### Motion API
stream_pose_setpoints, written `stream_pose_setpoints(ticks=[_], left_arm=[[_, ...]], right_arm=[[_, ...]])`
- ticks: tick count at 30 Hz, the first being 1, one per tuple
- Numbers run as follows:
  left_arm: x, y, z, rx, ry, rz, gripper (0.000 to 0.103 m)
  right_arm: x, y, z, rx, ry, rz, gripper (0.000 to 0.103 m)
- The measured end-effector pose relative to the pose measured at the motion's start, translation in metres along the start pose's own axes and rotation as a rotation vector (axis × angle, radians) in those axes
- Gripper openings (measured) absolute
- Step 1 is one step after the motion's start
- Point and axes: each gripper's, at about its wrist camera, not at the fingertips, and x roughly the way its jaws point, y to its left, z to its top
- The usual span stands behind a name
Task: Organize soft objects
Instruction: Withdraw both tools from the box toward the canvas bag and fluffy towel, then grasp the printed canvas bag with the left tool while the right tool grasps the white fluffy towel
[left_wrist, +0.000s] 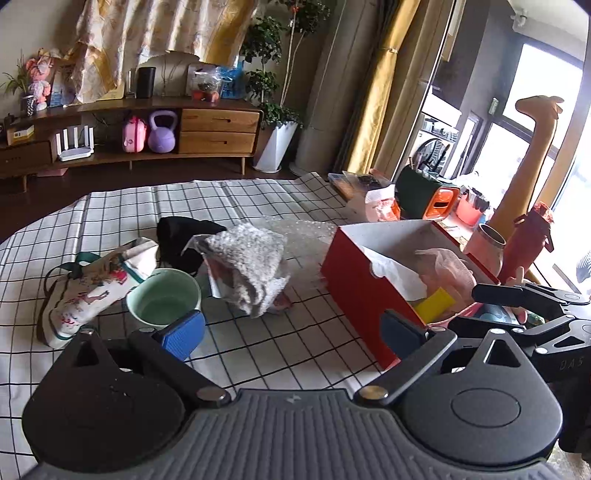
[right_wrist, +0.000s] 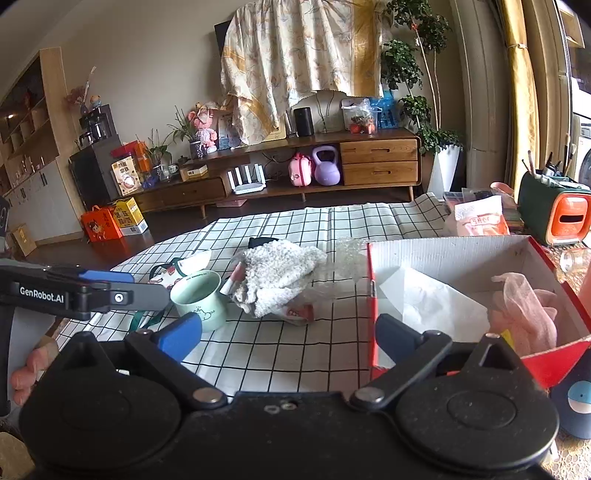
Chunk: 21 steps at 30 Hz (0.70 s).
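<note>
Towel (left_wrist: 255, 269) lies bunched, drooping toward camera

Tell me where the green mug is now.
The green mug stands on the checked cloth, left of the fluffy white towel and right of the printed pouch, in both views.

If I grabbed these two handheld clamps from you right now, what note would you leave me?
Left gripper: open, empty, above the checked cloth.
Right gripper: open, empty, at the red box's near corner.
Already in the box: pink gauzy cloth, white tissue paper, a yellow item.
Left on the cloth: fluffy white towel, black fabric, printed pouch, bubble wrap.
The green mug is hard; probably leave it out.
Likely next: the towel.
</note>
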Motion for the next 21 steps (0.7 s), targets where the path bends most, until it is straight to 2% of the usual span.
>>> stream_pose_setpoints(ticks=[3, 7, 13, 21], left_arm=[[-0.003, 0.026, 0.001, -0.021, -0.009, 0.036, 0.102], [-0.003, 0.061, 0.004, -0.028, -0.029, 0.103, 0.102], [0.013, 0.105, 0.004, -0.021, -0.022, 0.188, 0.102], [0.049, 0.146, -0.005, -0.084, -0.002, 0.242, 0.102]], right_arm=[[0.009, 0.005, 0.003, 0.007, -0.005, 0.016, 0.101], [0.026, 0.015, 0.010, -0.029, -0.031, -0.029, 0.103], [0.061, 0.023, 0.028, -0.055, 0.014, -0.018, 0.103], [0.115, 0.026, 0.043, -0.065, 0.078, 0.005, 0.103]])
